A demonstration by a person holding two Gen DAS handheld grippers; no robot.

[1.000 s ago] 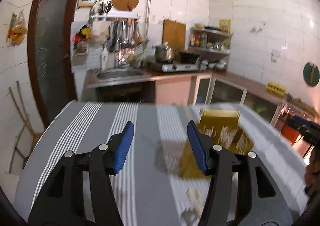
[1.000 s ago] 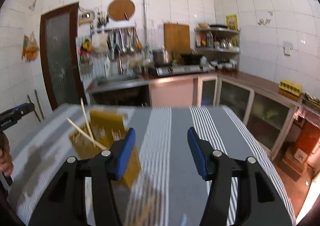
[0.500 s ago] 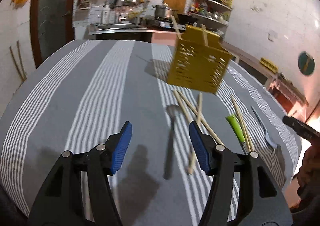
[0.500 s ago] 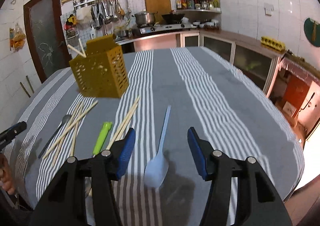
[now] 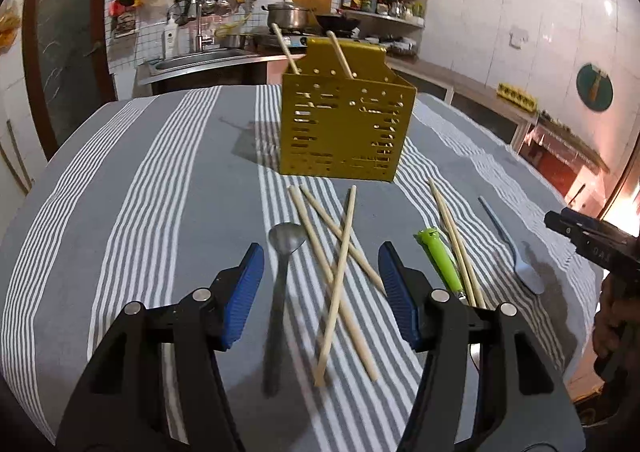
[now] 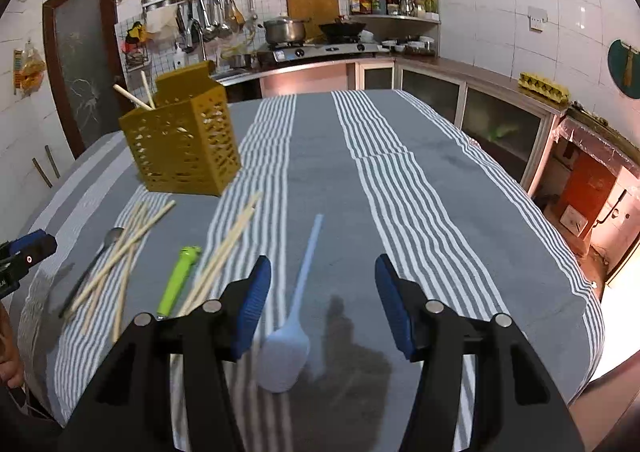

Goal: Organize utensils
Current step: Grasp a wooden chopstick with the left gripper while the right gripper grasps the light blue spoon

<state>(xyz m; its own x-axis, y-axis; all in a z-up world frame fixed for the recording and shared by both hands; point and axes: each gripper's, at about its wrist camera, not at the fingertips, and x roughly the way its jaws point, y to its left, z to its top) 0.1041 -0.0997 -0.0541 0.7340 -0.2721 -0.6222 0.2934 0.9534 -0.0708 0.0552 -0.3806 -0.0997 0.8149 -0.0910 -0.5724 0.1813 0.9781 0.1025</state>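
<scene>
A yellow perforated utensil holder (image 5: 344, 128) (image 6: 184, 148) stands on the striped tablecloth with two chopsticks (image 5: 340, 52) in it. Loose chopsticks (image 5: 340, 260) (image 6: 120, 248), a metal spoon (image 5: 282, 252) (image 6: 96, 256), a green-handled tool (image 5: 438, 256) (image 6: 178, 280) and a pale blue plastic spoon (image 5: 516, 252) (image 6: 296, 308) lie in front of it. My left gripper (image 5: 322, 292) is open above the metal spoon and the crossed chopsticks. My right gripper (image 6: 322, 300) is open just above the blue spoon.
The round table (image 6: 440, 192) has a grey cloth with white stripes; its edge drops off at the right. Kitchen counter, sink and stove (image 6: 312, 48) stand behind. Cabinets (image 6: 480, 108) run along the right wall.
Both grippers have tilted down from the kitchen wall toward the table and moved closer to the loose utensils. Both stay open.
</scene>
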